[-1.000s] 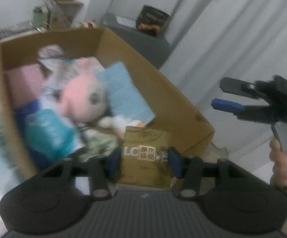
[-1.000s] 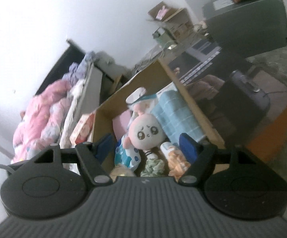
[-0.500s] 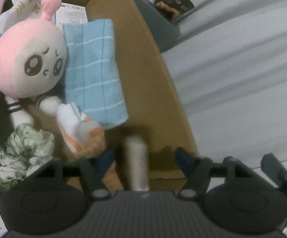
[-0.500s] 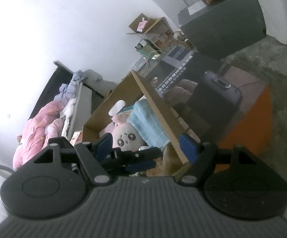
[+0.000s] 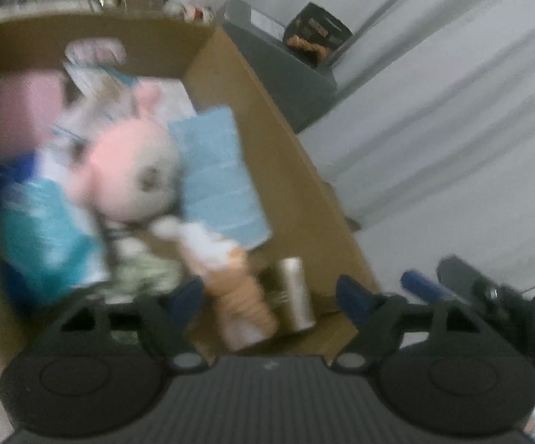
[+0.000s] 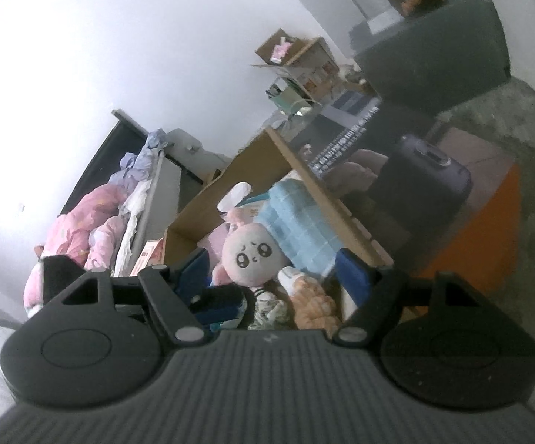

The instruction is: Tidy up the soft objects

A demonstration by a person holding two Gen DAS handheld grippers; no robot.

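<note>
The gold pack [image 5: 297,292] stands on edge in the box [image 5: 304,199], against its near wall beside the orange toy [image 5: 241,296] — it may tip over. One doll [image 6: 250,255], one blue towel [image 6: 300,233]. The left gripper [image 5: 269,296] has just been opening, nothing between its jaws; right gripper [image 6: 271,270] spread, empty.

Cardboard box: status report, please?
Left gripper jaws just opening, nothing gripped. Right gripper open, empty. Gold packet down in cardboard box beside pink plush. Nothing blocking.
</note>
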